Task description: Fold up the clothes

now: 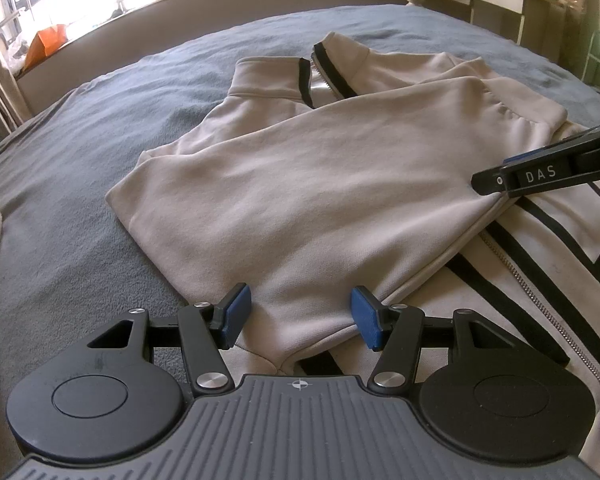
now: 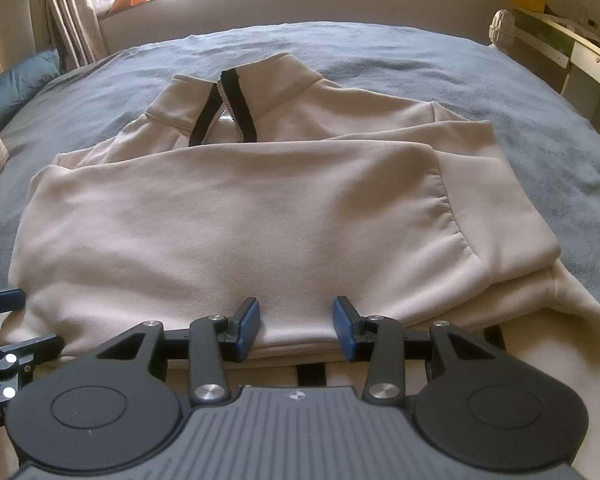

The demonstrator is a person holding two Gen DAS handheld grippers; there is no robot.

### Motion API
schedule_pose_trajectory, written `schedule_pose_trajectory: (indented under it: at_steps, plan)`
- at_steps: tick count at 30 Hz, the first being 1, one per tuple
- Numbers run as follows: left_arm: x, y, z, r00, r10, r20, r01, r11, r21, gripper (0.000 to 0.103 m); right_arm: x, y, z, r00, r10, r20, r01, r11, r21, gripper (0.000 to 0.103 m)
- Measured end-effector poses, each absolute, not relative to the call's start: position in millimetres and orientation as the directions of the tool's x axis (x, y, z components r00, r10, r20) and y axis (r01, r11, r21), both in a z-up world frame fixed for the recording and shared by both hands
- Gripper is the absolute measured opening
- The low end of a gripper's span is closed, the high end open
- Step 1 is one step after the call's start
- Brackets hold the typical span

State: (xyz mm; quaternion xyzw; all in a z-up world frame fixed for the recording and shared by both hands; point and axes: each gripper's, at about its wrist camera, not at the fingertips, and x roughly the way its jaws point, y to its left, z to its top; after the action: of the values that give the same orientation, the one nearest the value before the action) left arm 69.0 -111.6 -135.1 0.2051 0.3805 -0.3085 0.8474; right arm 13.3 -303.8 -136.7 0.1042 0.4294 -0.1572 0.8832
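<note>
Lying on the bed [image 1: 80,152], the jacket [image 1: 300,184] is partly folded. Both grippers, left [image 1: 302,314] and right [image 2: 296,326], stand spread over its folded edge, pinching nothing.

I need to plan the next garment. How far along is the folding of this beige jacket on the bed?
About midway, I'd judge. Done: the jacket lies on the bed with both sleeves laid across its chest, collar at the far end. In hand: the left gripper and right gripper sit open at the upper sleeve's near edge. Left: the striped bottom part is still unfolded.
</note>
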Motion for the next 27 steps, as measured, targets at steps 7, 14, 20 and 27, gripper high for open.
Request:
schedule_pose_trajectory:
  at_steps: [7,14,20,27]
  plan:
    - [69.7,-110.9,-135.0,0.518,-0.369,-0.771,0.680,0.725,0.110,0.056,13.1,-301.9,-137.1,0.582,-0.196,-0.789,0.371,0.928,0.043,0.043]
    - [69.4,-110.3,-134.2,0.517,-0.371,-0.771,0.681,0.725,0.108,0.056,12.7,-302.2,-136.9,0.581,-0.198,-0.789,0.372,0.927,0.041,0.043]
    - [69.7,-110.1,-133.8,0.516,-0.371,-0.773,0.681,0.724,0.107,0.056,12.6,-301.7,-136.7,0.581,-0.201,-0.789,0.372,0.927,0.038,0.043]
    - [69.8,-110.2,-133.5,0.514,-0.372,-0.773,0.683,0.722,0.107,0.056,12.6,-301.5,-137.3,0.582,-0.204,-0.787,0.373,0.927,0.035,0.043]
